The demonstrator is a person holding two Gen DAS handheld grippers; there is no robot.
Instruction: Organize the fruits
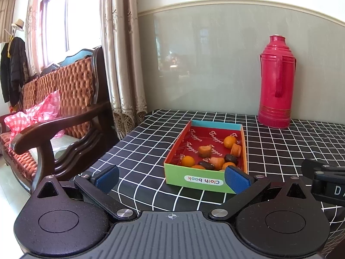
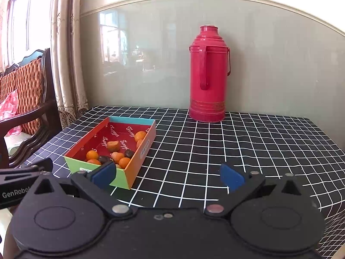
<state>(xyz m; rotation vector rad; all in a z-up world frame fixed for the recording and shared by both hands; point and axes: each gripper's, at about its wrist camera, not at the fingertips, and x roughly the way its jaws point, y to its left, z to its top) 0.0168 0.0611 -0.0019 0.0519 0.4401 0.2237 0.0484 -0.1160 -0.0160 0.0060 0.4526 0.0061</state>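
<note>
The fruits (image 1: 212, 154) are lying loose in the open cardboard box (image 1: 194, 178), small orange rounds mixed with a few dark brown pieces, mostly crowding the near end and the right wall. The box is sitting on the black grid tablecloth (image 1: 151, 142), toward the cloth's left edge; its green near wall is showing a "Cloth book" label upside down to you.

Your left gripper (image 1: 171, 178) is hovering in front of that near wall with its blue pads (image 1: 106, 178) spread wide, nothing between them; the box is lying at about twelve o'clock from it. Your right gripper (image 2: 168, 178) is likewise standing wide apart and holding nothing, with the box (image 2: 133, 161) at roughly ten o'clock and its left pad overlapping the box's near corner in the picture.

A red thermos (image 1: 277, 82) is standing upright at the back of the table, at one o'clock from the box, against a glossy grey-green wall panel (image 1: 204, 64).

Only the left wrist view is taking in the wooden sofa (image 1: 64, 108) with its orange cushions and pink checked cloth (image 1: 38, 114), the coats and hat by the window. The right wrist view is showing the cloth's (image 2: 258, 146) bare right side.
</note>
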